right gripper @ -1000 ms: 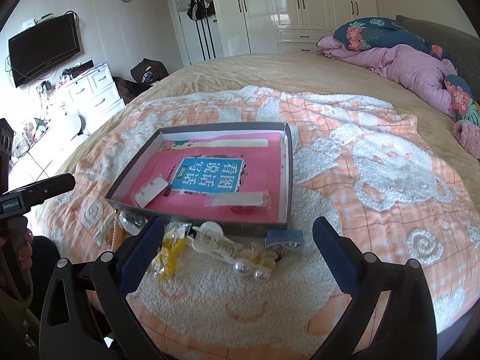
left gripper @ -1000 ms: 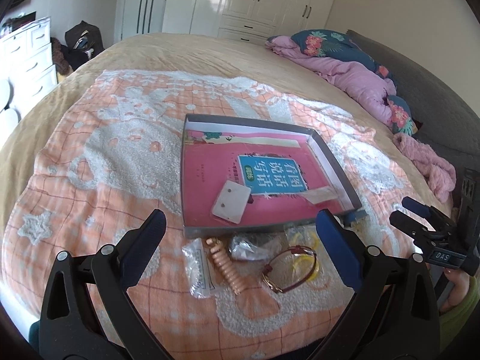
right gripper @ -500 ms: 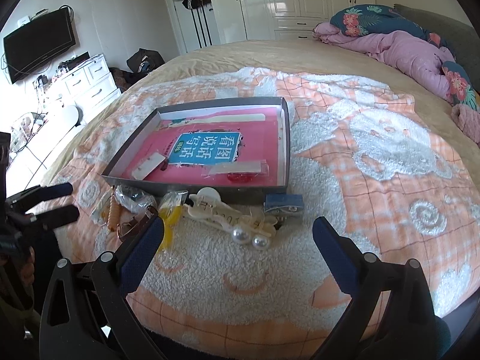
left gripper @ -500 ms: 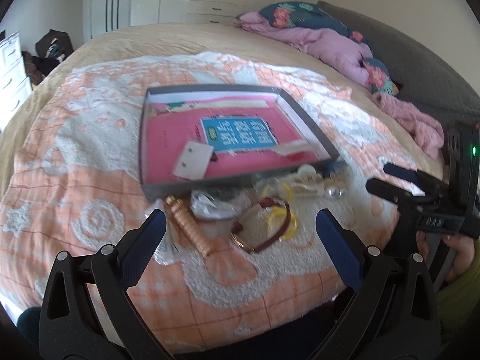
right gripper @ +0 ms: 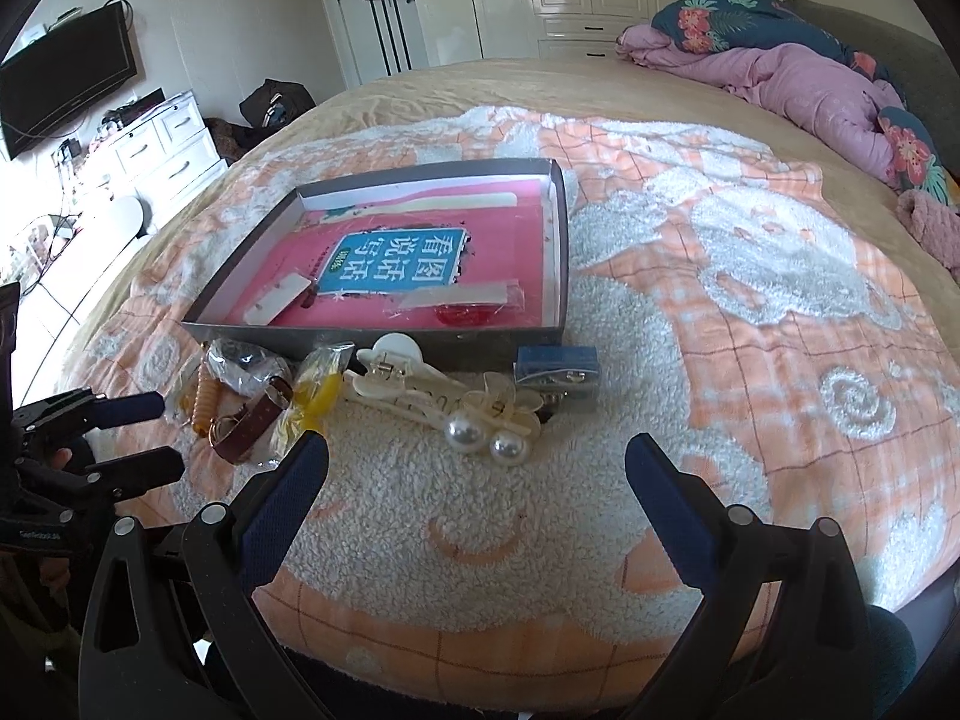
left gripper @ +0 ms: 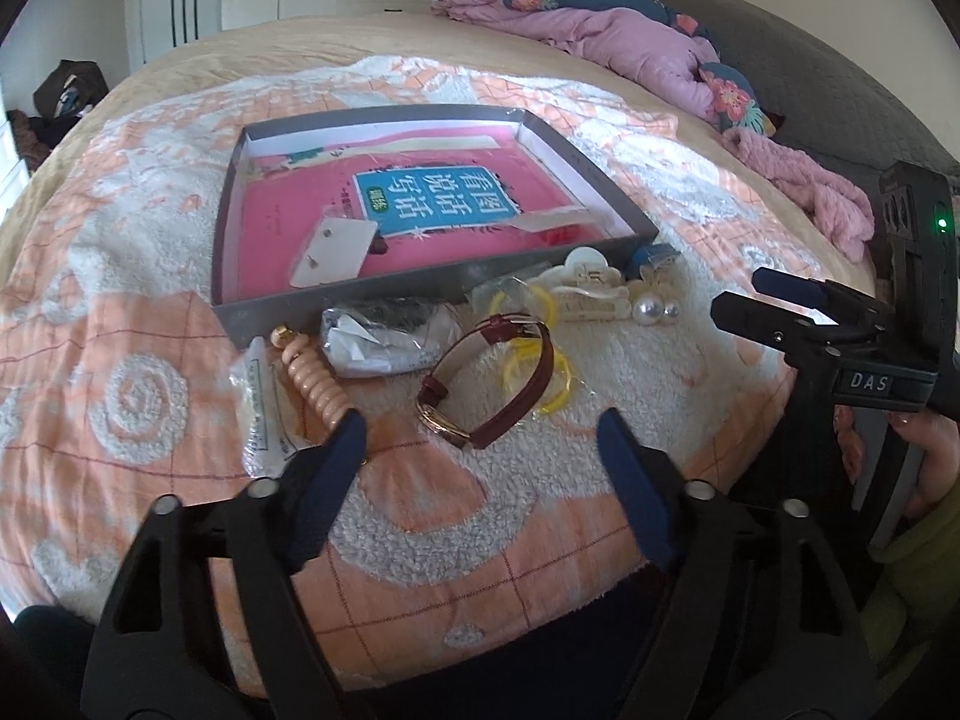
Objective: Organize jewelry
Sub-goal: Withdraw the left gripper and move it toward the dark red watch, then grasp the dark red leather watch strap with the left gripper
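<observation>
Both grippers are hovering empty over the near edge of the blanket (right gripper: 750,276), and nothing is being held yet. The left gripper (left gripper: 480,450) is sitting with its jaws spread wide, aimed at the red-strapped watch (left gripper: 489,378) lying just ahead of its fingertips; the right gripper (right gripper: 477,468) is likewise gaping open, pointing at the pair of pearl beads (right gripper: 486,438) in front of it. The jewelry is lying in a loose heap on the blanket, just outside the near wall of the grey tray (left gripper: 336,306): a peach spiral hair tie (left gripper: 315,378) partly on a clear packet, a crumpled plastic bag (left gripper: 384,336), yellow rings (left gripper: 537,354) under and beside the watch, a white hair claw (right gripper: 390,360), and a small blue box (right gripper: 558,363). Inside the tray an earring card (left gripper: 333,249) and a red piece (right gripper: 462,315) are already resting on the pink book cover, so the sorting is looking barely begun. The step in hand is probably a first pick — most likely the watch for the left. To do it well, the left jaws should be coming down astride one side of the strap loop rather than the whole loop, closing on the strap alone so the yellow rings beneath are not getting dragged along. The fleece is soft, so pressing too deep is risking a pinch of pile — better to be skimming the surface, lifting cleanly over the tray wall and releasing low.
</observation>
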